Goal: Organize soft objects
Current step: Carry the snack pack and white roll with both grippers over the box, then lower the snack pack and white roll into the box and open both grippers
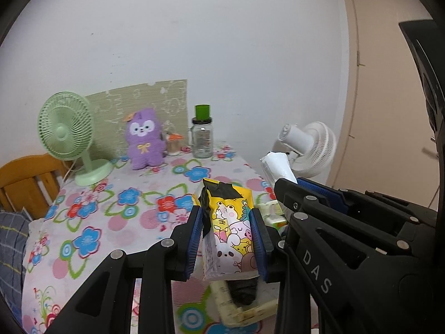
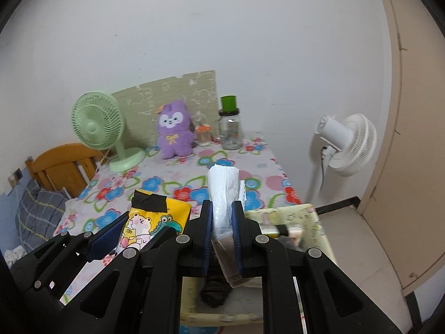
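a floral tablecloth (image 1: 91, 222) covers the table by a white wall; a green fan (image 1: 66, 136) and purple plush (image 1: 143, 139) stand far. the left gripper (image 1: 226, 239) clamps a yellow cartoon-printed packet (image 1: 230, 222) upright above a cream box (image 2: 300, 217), and the right gripper (image 2: 222, 236) pinches a white pouch (image 2: 224, 186).

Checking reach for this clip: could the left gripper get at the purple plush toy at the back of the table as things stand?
Probably not yet. The left gripper is shut on a yellow cartoon packet, so its jaws are occupied. The flowered tablecloth between it and the purple plush toy looks free of obstacles.
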### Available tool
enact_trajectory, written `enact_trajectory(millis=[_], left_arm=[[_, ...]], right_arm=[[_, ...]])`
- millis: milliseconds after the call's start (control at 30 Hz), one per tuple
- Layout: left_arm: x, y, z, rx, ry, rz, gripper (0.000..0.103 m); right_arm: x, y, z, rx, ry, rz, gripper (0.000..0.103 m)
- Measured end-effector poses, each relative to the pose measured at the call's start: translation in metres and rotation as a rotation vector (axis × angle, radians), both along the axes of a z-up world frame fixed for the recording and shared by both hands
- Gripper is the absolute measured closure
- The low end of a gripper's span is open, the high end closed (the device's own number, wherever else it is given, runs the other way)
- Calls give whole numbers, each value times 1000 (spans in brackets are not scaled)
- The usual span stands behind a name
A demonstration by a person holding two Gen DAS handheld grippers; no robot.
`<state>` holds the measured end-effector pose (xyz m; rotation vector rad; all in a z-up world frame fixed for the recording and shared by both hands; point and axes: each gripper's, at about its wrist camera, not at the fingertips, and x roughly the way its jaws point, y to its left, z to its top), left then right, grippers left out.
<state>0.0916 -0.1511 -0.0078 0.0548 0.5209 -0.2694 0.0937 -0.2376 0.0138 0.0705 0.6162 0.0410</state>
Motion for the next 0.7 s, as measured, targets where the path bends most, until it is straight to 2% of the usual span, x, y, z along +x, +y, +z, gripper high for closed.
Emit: enact_trajectory(millis=[233, 567, 700], left_arm=[[7, -25, -6, 9, 17, -45, 69], [23, -53, -28, 38, 78, -87, 69], [30, -57, -36, 43, 106, -93, 66]], right_arm=[[3, -27, -7, -3, 11, -37, 86], [15, -53, -32, 16, 67, -76, 86], [20, -59, -42, 20, 89, -85, 86]])
